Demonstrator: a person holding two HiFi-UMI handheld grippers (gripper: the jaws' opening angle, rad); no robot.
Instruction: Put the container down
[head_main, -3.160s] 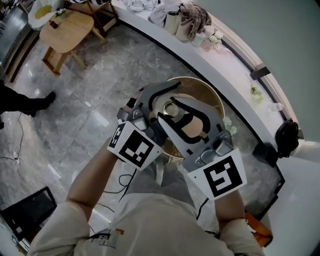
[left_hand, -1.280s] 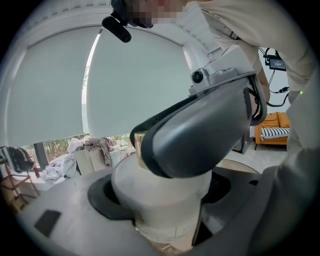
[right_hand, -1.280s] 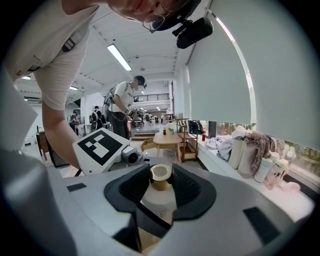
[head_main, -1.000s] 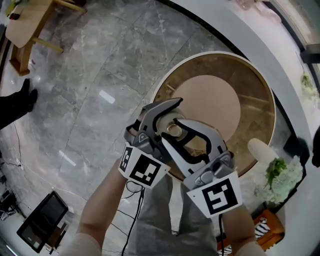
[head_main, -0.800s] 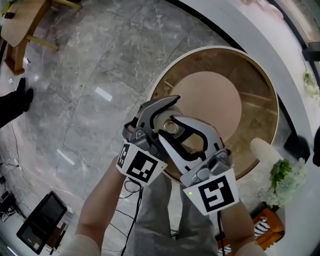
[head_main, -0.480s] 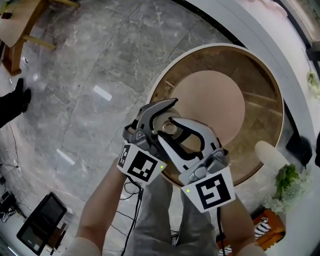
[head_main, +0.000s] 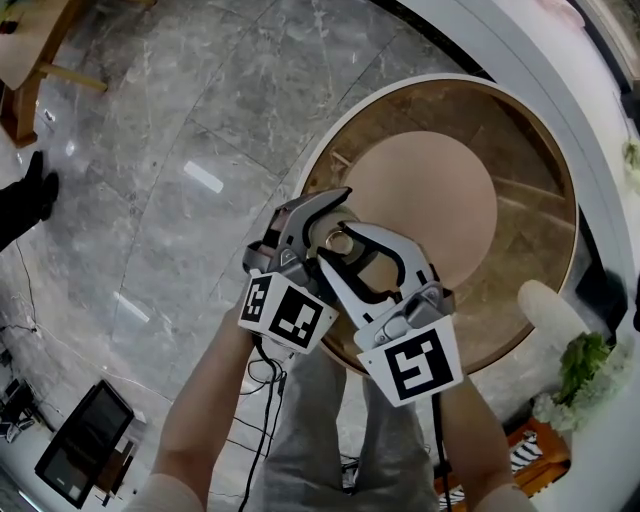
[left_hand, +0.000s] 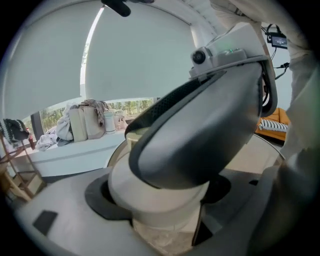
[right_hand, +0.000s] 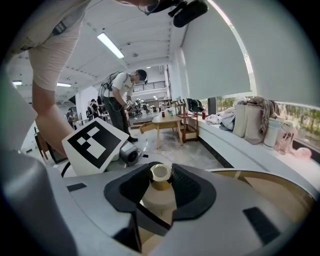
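Count around the round surface

Two tongs, the left tongs (head_main: 322, 222) and the right tongs (head_main: 338, 252); one container (head_main: 340, 241) with one gold cap (right_hand: 160, 175); one round surface (head_main: 530, 260) bearing one pink disc (head_main: 430, 200); one white vase (head_main: 548, 310) (a single green plant (head_main: 582, 362) just beside it); one wooden side table (head_main: 18, 45); one screen (head_main: 78, 440) on the floor.

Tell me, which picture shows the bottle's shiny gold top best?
The right gripper view: the gold top sits dead centre, close up, between the jaws. The head view shows it only as a tiny ring from above. The left gripper view hides it; only the pale body of the bottle shows.
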